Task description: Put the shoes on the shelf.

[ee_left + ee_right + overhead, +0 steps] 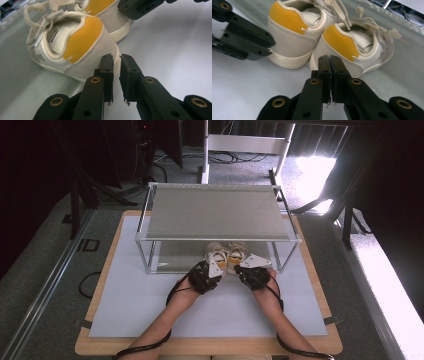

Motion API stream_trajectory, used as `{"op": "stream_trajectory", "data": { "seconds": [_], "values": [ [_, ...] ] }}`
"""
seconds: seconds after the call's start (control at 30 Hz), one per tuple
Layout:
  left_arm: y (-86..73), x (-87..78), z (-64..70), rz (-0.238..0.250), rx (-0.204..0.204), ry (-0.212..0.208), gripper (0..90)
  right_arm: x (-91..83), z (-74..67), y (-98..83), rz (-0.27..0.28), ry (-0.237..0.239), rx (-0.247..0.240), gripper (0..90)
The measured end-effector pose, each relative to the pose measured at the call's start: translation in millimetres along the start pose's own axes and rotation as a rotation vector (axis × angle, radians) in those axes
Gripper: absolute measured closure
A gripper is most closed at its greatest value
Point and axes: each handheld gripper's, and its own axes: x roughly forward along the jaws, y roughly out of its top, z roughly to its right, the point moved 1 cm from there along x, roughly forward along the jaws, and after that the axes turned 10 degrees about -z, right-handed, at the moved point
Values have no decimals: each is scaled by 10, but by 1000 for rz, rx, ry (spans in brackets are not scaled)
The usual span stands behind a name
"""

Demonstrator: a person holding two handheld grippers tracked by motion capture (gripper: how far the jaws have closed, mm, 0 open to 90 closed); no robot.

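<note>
scene: white mat on a wooden table [100, 285]; metal-frame shelf rack with a grey top panel [215, 210] at the far side. Person's forearms come in from the bottom of the high view, one black two-jaw gripper per hand.

shoes: pair of small cream sneakers with yellow-orange heel patches, side by side at the open front of the rack's lower level, heels toward the person, toes pointing in under the shelf. Left-hand sneaker [72, 45], right-hand sneaker [354, 47]. They sit close together, heels nearly touching.

left gripper [116, 60]: jaws nearly closed, thin gap between them, nothing held. Tips just behind the heel of the left-hand sneaker, at or almost at the suede; can't tell if there's contact.

right gripper [329, 60]: jaws pressed together, empty. Tips right at the heel of the right-hand sneaker, low near the sole rim; contact not clear either.

why closed: my read is that closed jaws work as blunt pushers here. One gripper per heel keeps the pair parallel while sliding it in or squaring it up.

why heels out: heel tabs face the person, so they're the easy grab or push points at the shelf mouth.

stage: shoes look only partly under the shelf; likely placing or aligning them.

risk: low push on the sole could rotate a shoe; loose laces [362, 15] could snag.
</note>
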Motion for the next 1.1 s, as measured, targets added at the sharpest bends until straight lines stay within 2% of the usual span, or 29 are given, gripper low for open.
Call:
{"op": "stream_trajectory", "data": {
  "seconds": [0.1,0.13,0.23,0.5,0.6,0.7,0.8,0.9,1.03,1.1],
  "values": [
    [27,38,-39,-5,30,7,802,32,22,17,-2,-7,8,866],
    [35,51,-53,-2,38,15,828,47,33,22,-4,-4,9,866],
    [61,89,-95,-2,30,3,836,83,61,37,-7,-6,15,864],
    [123,176,-155,-8,41,15,837,174,115,60,-15,-9,28,853],
    [142,212,-181,-14,47,27,836,199,137,78,-19,-5,32,851],
    [165,274,-211,-40,54,51,835,223,150,94,-20,0,35,847],
    [184,314,-246,-28,35,30,834,248,161,103,-24,-13,39,835],
    [198,324,-242,-32,37,31,831,261,189,102,-18,-7,59,835],
    [170,320,-207,-32,39,34,780,253,180,89,-15,-9,64,819],
    [145,302,-198,-23,21,31,751,230,170,73,-2,-8,71,818]
  ]
}}
